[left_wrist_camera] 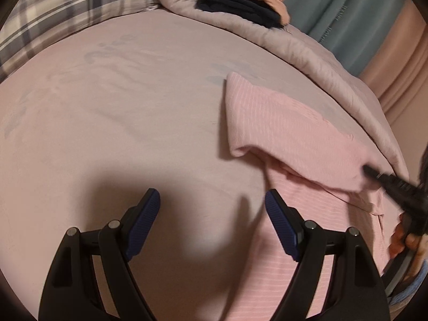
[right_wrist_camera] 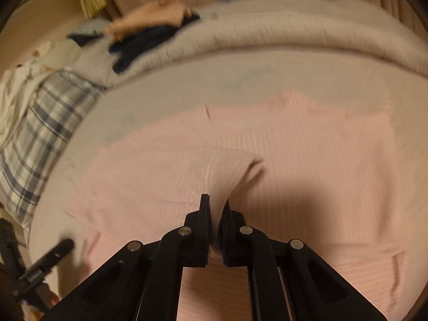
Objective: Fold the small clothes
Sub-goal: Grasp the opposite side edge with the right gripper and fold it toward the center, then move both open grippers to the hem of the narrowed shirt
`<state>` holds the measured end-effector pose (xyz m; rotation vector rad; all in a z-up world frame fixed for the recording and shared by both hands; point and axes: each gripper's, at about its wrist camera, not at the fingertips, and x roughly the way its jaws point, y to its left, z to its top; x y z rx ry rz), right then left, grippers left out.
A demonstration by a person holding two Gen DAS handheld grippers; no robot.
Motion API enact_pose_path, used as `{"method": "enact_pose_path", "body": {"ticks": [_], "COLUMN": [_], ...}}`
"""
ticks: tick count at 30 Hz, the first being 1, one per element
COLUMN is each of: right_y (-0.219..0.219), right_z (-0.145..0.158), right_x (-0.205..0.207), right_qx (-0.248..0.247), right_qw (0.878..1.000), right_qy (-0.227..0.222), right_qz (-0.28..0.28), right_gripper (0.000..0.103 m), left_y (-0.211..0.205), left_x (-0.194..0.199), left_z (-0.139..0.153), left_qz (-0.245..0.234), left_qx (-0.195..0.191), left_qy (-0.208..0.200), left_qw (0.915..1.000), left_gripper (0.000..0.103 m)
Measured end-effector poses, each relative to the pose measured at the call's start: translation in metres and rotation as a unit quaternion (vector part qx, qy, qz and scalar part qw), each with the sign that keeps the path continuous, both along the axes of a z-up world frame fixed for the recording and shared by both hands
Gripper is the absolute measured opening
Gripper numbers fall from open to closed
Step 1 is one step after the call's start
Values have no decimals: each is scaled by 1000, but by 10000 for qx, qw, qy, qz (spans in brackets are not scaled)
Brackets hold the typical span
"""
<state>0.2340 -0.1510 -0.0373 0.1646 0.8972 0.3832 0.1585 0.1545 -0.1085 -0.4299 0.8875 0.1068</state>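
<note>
Over the pale pink bed sheet, the left gripper hangs with its 2 blue-padded fingers wide apart and empty. Just right of it lies the pink ribbed knit garment, partly folded. The right gripper is clamped on a raised fold of that garment.

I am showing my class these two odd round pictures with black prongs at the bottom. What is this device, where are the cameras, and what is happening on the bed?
A person holds a two-finger gripper in each hand, each with a fisheye camera looking along its fingers. In the left view, the left gripper stands open above the bedsheet, holding nothing. In the right view, the right gripper is shut on a fold of the pink striped garment lying on the bed. Dark folded clothes rest on the duvet behind; a plaid pillow lies to the side.
</note>
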Motion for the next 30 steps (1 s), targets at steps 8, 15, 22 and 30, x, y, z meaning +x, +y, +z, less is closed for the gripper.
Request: {"method": "enact_pose_path", "body": {"ticks": [8, 15, 22, 30], "right_y": [-61, -81, -87, -63], "right_z": [44, -14, -15, -5], "right_x": [1, 24, 22, 26], "right_qx": [89, -661, -1115, -386], "right_qw": [9941, 9928, 9824, 9951], "right_qy": [-756, 128, -107, -490], "right_qz": [-775, -995, -1496, -771], "right_gripper": [8, 8, 11, 11], "left_y": [-24, -22, -14, -47], "left_x": [26, 33, 41, 72], "left_z": [-6, -3, 18, 26], "left_qz": [-317, -333, -369, -836], "left_qx": [361, 405, 596, 180], "left_qy": [101, 170, -78, -493], "left_qw": [9988, 9985, 9975, 9951], "left_gripper": [80, 80, 80, 72]}}
